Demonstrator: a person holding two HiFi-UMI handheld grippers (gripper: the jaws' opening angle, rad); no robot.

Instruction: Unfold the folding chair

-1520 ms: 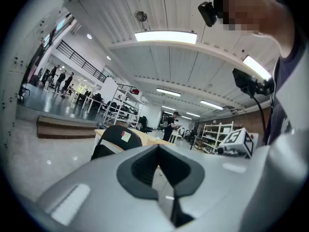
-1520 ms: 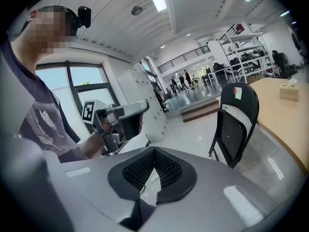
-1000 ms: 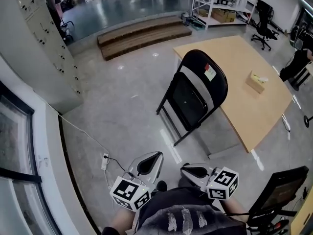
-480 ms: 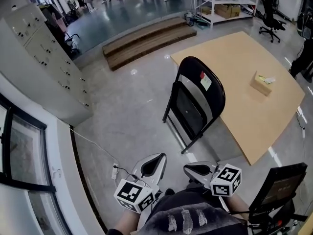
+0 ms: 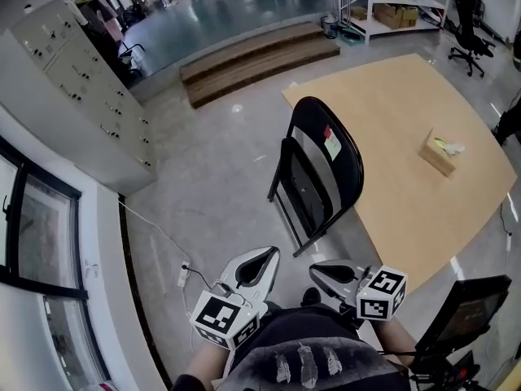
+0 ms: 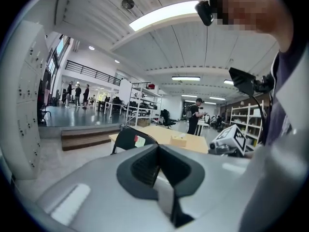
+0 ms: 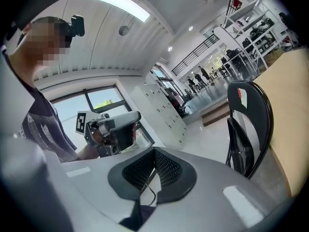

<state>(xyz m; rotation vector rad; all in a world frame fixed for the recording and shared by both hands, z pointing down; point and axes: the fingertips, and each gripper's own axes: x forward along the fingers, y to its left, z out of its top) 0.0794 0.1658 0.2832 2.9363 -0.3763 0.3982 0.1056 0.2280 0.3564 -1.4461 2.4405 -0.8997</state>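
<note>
Left gripper point(image 6: 157, 170): jaws pressed together with nothing between the pads. It is held low in front of the person's body and points toward the chair.
Right gripper point(image 7: 153, 172): jaws likewise closed on nothing. It is held beside the left one, near it but apart.
Contact: neither gripper touches anything. Bare floor point(image 5: 228, 210) lies between them and the chair.
Folding chair point(image 5: 319, 165): black and folded flat, with the seat up against the backrest. It stands on the floor and appears to lean on the near edge of the wooden table point(image 5: 407, 129).
Around it: a small box point(image 5: 438, 151) sits on the table, well apart from the chair. Low steps point(image 5: 260, 55) lie beyond and grey lockers point(image 5: 81, 80) stand to the left. A cable with a socket strip point(image 5: 183, 274) lies on the floor near the left gripper.
Done so far: nothing of the unfolding, as I judge it. The chair is closed and untouched.
Left to do: reach the chair, open the jaws, take hold of backrest and seat, and swing the seat down until the legs spread and it stands alone.
</note>
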